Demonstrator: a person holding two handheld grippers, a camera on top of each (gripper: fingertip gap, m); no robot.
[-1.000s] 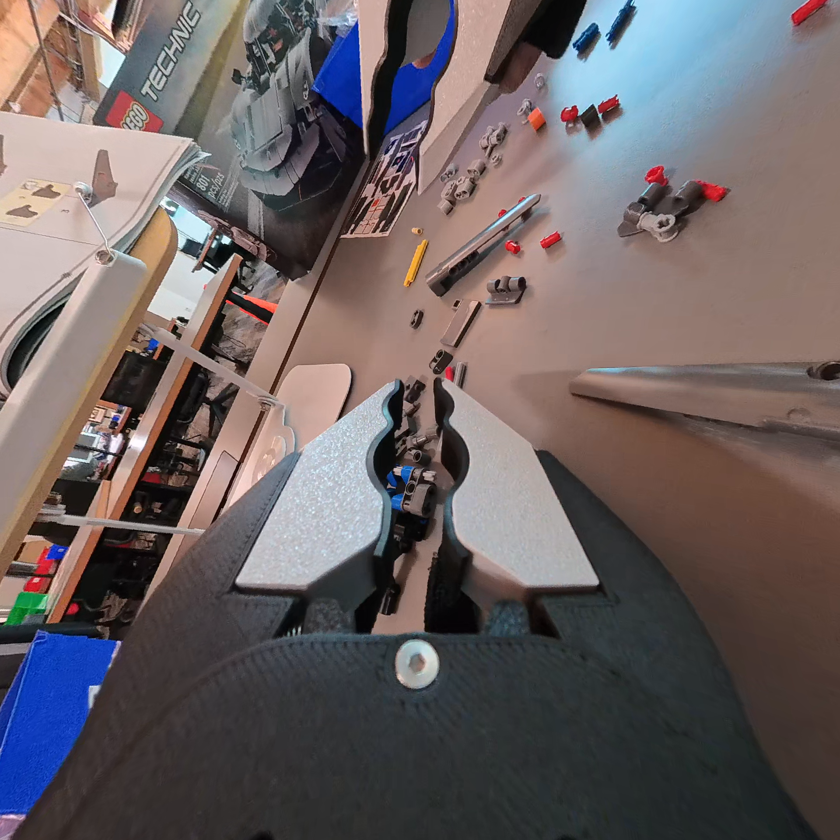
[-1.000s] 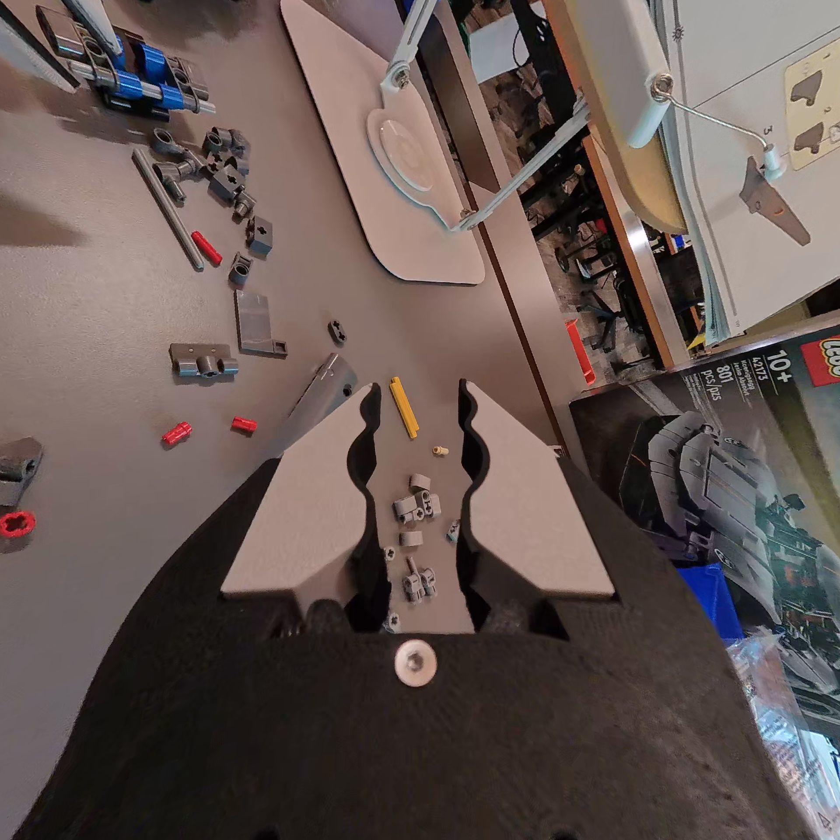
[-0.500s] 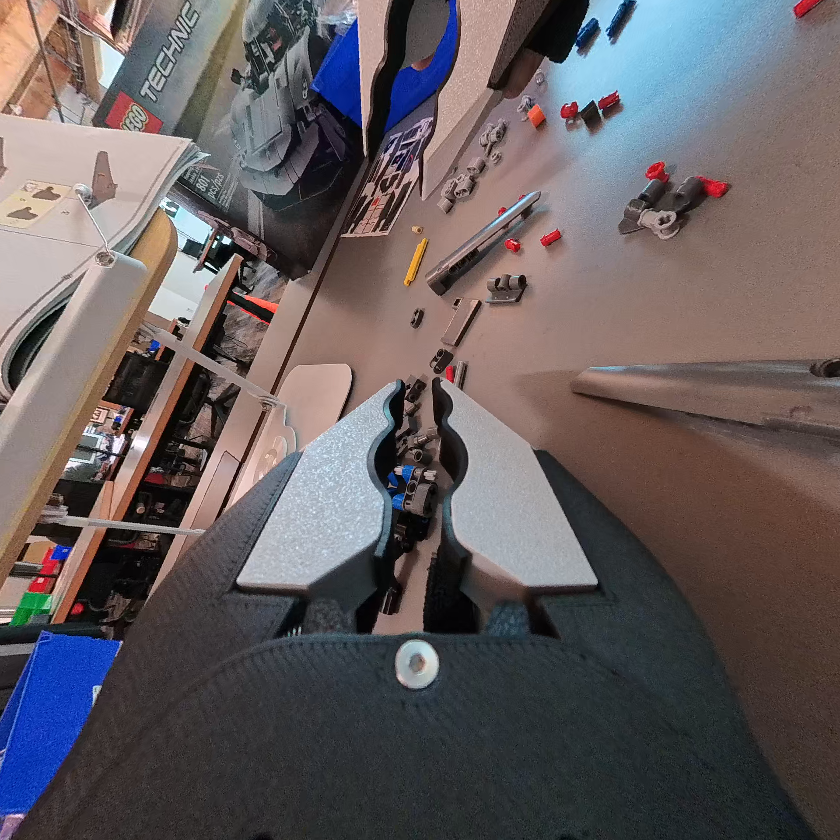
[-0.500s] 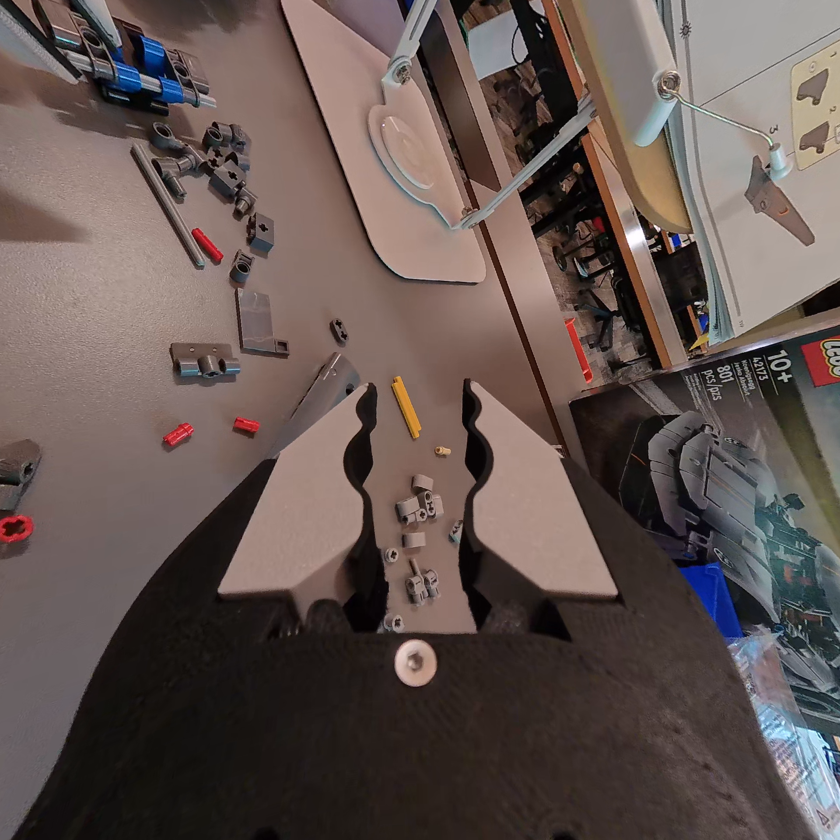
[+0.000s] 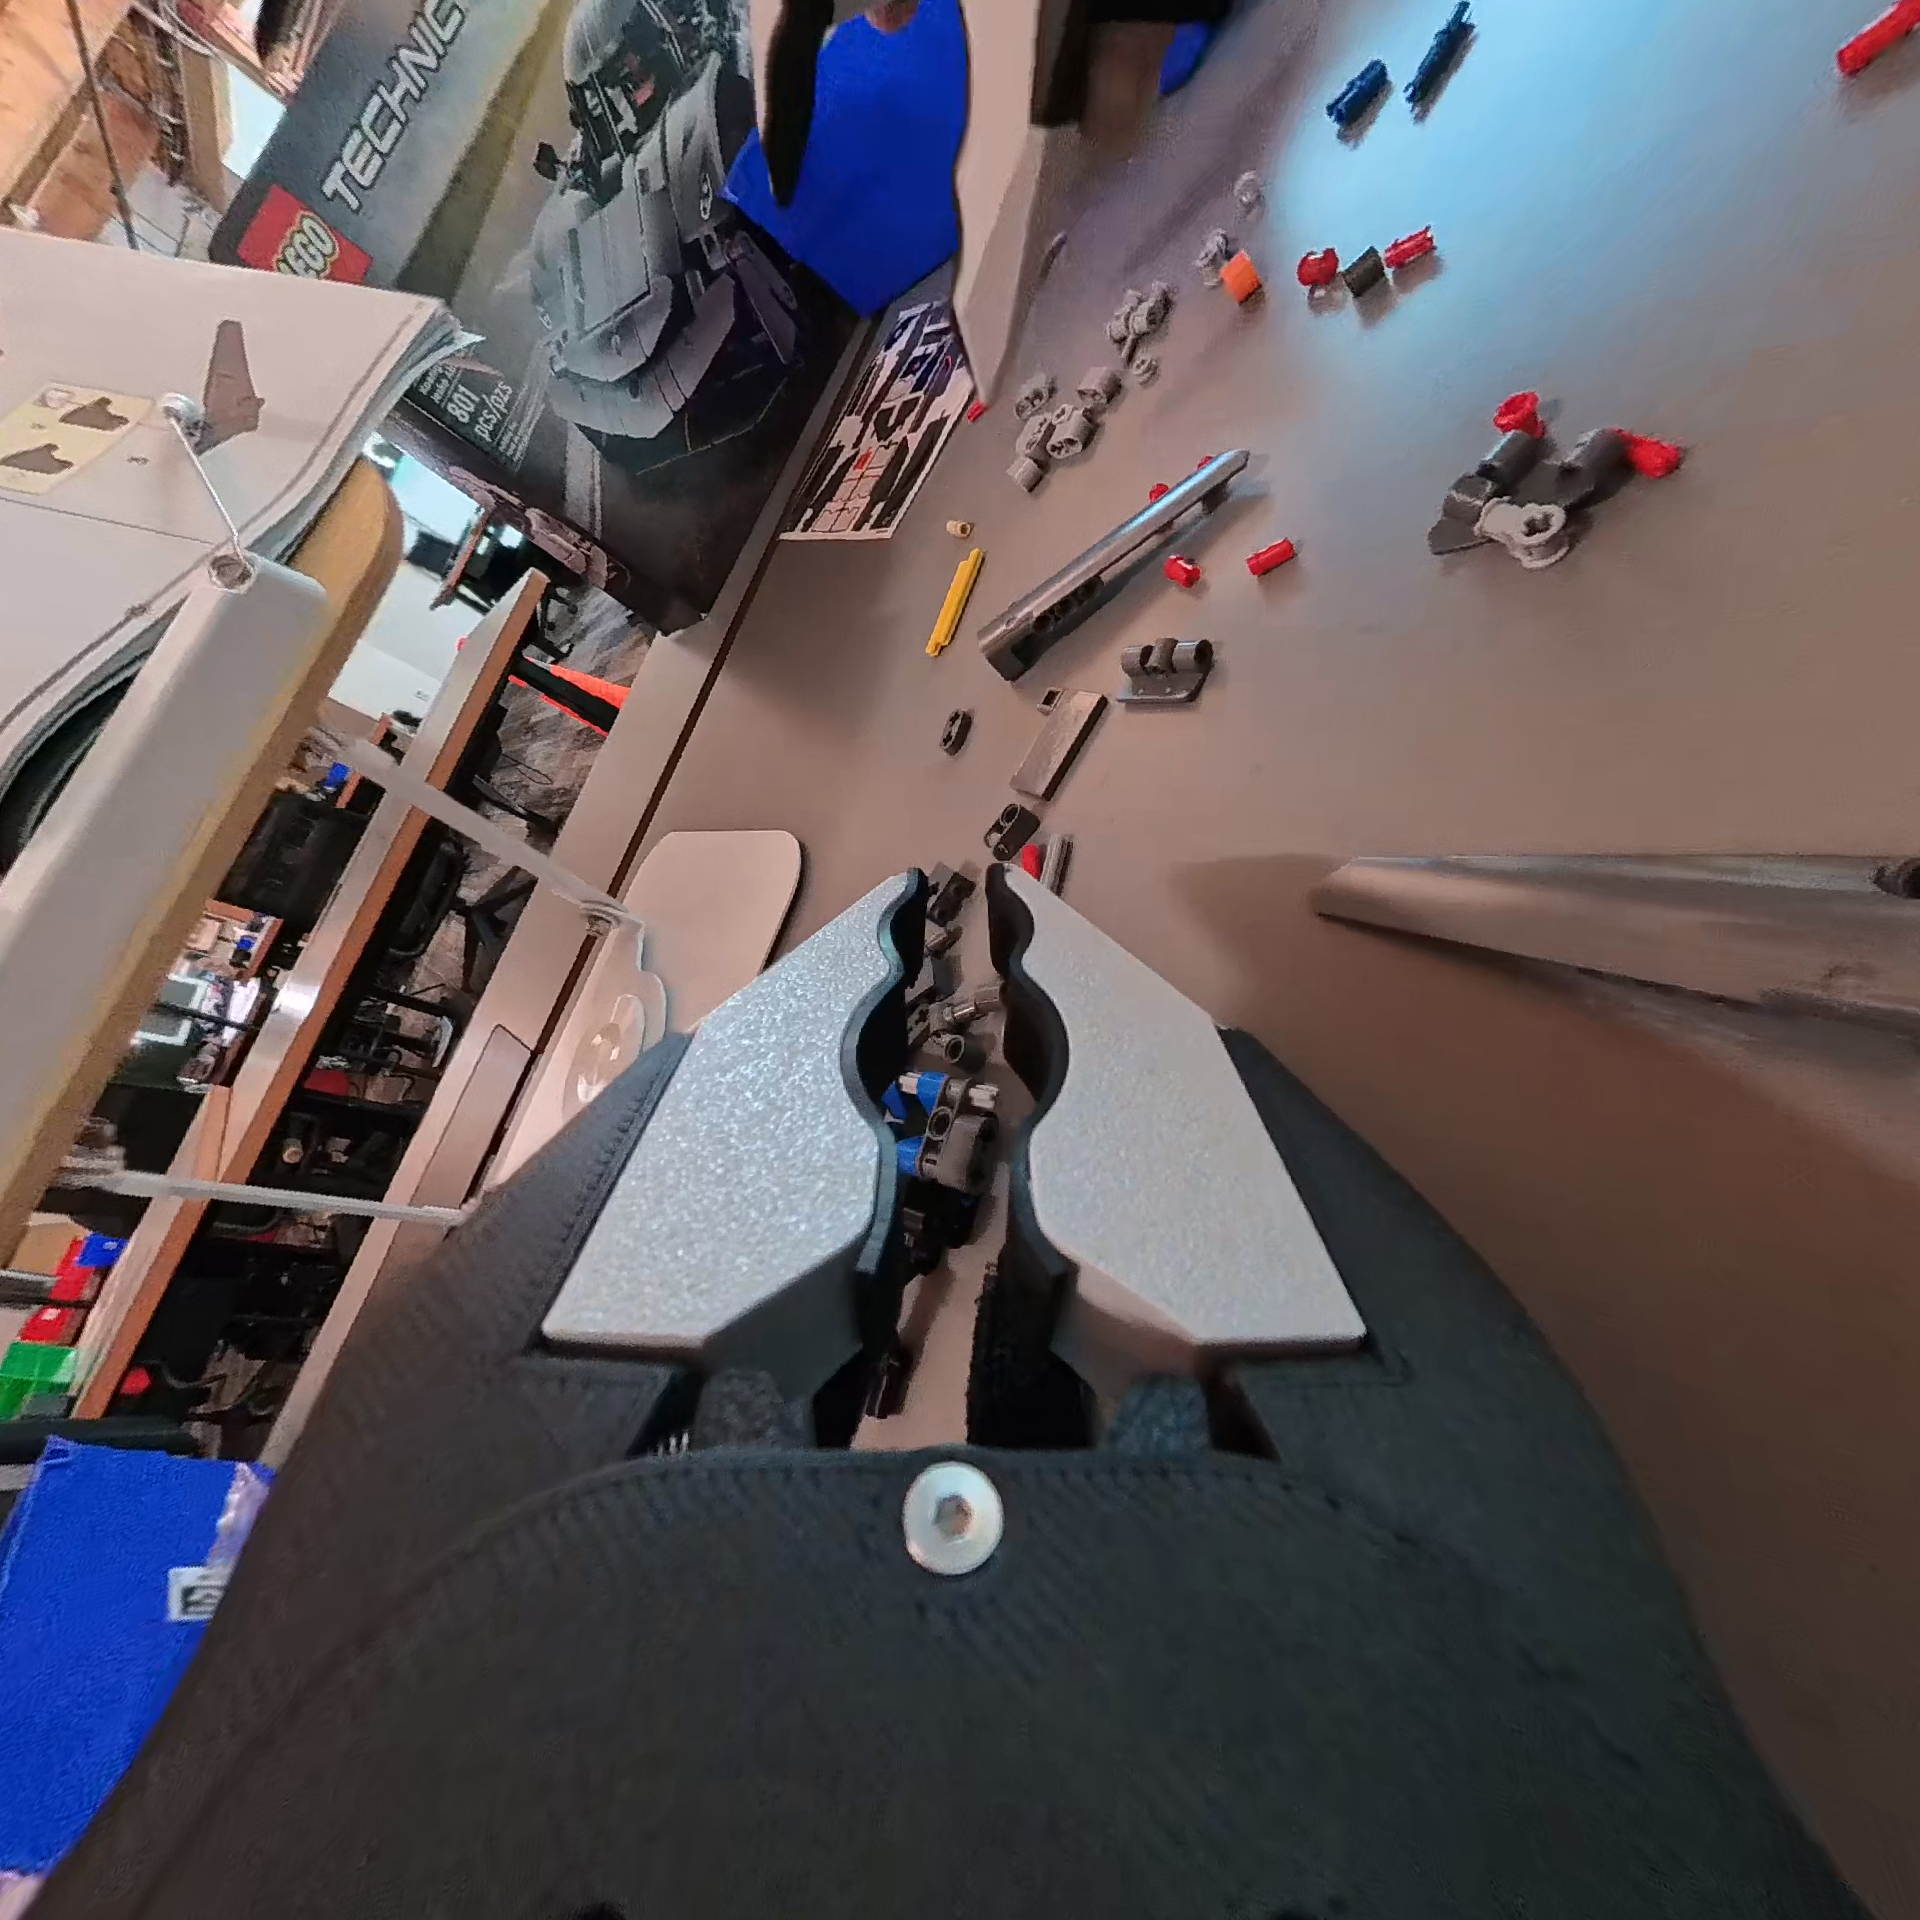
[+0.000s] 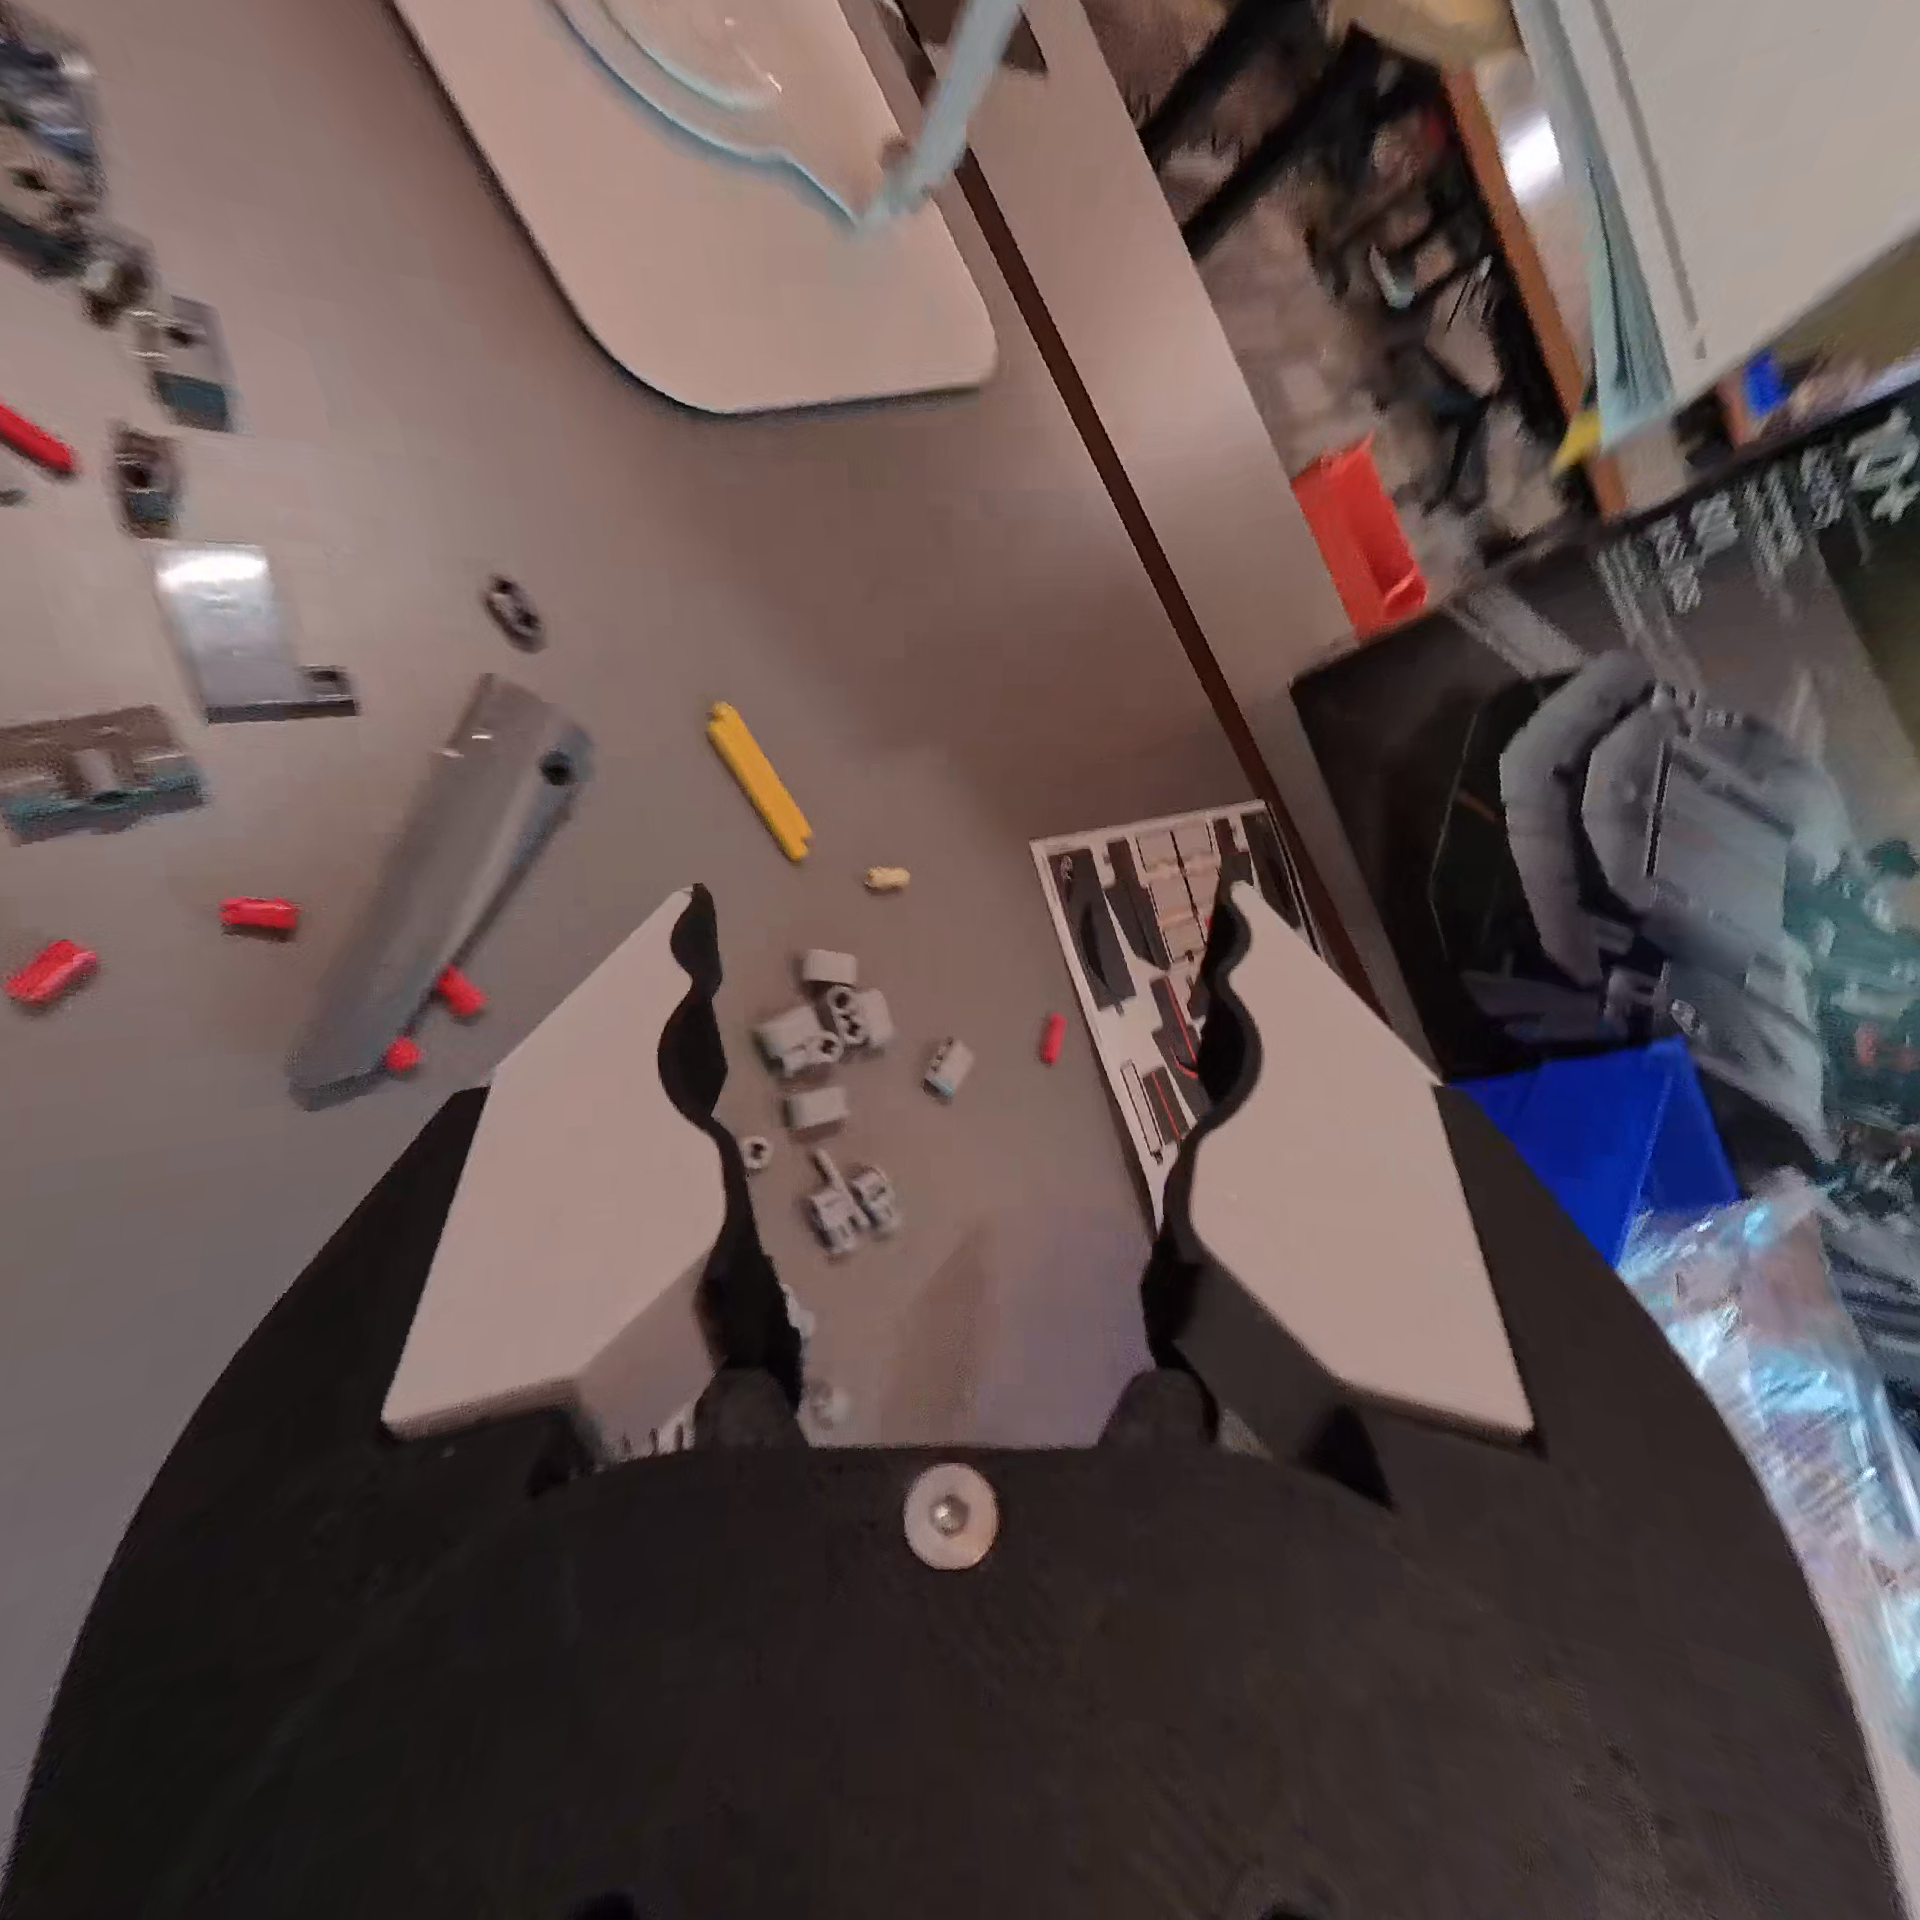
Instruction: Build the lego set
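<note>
Surface (image 6: 582, 582) in grey-brown, scattered with loose Lego parts — a yellow axle (image 6: 758, 781), red pins (image 5: 1270, 557), a long grey panel (image 6: 436, 894) — and cluttered shelving beyond its edge. Right wrist view is smeared with blur, so the far pieces are hard to make out. Left gripper (image 5: 954, 883), jaws narrow, clamps a blue-and-black assembly (image 5: 945, 1132). Right gripper (image 6: 961, 899), jaws wide, hangs over small grey connectors (image 6: 831, 1023) beside a sticker sheet (image 6: 1143, 935). Set box (image 5: 582, 312) stands at the rear edge.

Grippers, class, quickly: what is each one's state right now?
Left gripper: shut on the blue and black assembly.
Right gripper: open, empty, above grey pieces.
</note>
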